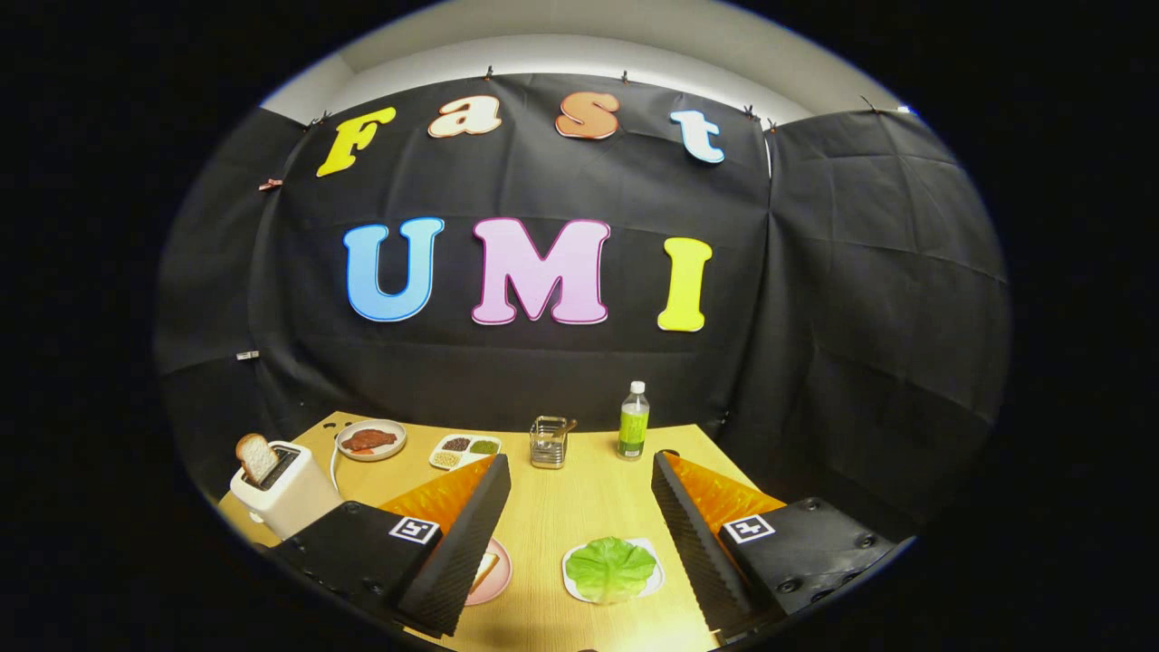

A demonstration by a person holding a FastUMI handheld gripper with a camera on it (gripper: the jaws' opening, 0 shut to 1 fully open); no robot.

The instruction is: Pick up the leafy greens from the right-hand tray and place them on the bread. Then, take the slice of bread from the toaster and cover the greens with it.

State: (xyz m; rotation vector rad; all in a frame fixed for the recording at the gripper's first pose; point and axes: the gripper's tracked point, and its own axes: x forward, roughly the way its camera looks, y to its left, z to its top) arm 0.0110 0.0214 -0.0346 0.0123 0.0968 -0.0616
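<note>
My gripper (579,471) hangs open above the wooden table (579,507), nothing between its fingers. Below and between the fingers, nearer the right one, a green lettuce leaf (609,568) lies on a small white tray (654,566). A pink plate (496,575) with a slice of bread (484,570) sits beside the left finger, partly hidden by it. At the table's left edge stands a white toaster (288,493) with a bread slice (257,457) sticking up from its slot.
At the back of the table are a plate of reddish meat (369,440), a white divided tray of seeds (464,449), a small wire holder (549,442) and a green bottle (633,421). Black cloth walls close the booth behind and at the right.
</note>
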